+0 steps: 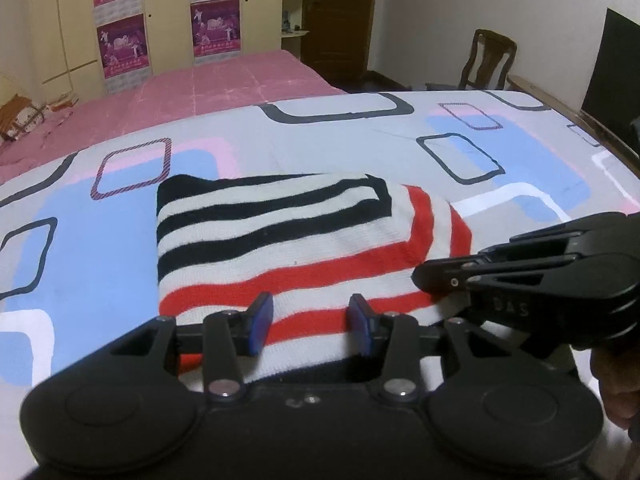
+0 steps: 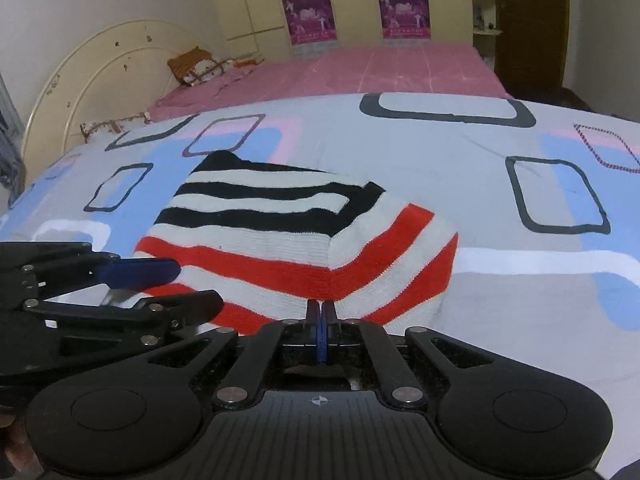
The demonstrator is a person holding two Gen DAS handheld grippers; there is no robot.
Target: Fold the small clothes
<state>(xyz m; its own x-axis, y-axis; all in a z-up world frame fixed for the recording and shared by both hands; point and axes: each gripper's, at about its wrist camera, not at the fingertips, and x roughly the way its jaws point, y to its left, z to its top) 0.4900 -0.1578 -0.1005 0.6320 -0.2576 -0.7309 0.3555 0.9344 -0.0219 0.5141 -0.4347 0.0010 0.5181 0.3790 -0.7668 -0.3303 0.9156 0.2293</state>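
Left wrist view: left gripper (image 1: 311,322) parted, empty over the near hem of the striped knit garment (image 1: 280,248), folded on the patterned bedsheet (image 1: 100,248)

Right wrist view: right gripper (image 2: 320,310) fully closed at the near edge, apparently pinning the fold; pinching cloth unclear

Your left gripper's black body (image 1: 312,420) is hiding the near edge of the folded red, black and white striped knit garment (image 1: 280,240); purple wardrobe posters' (image 1: 120,40) print is reading too small.
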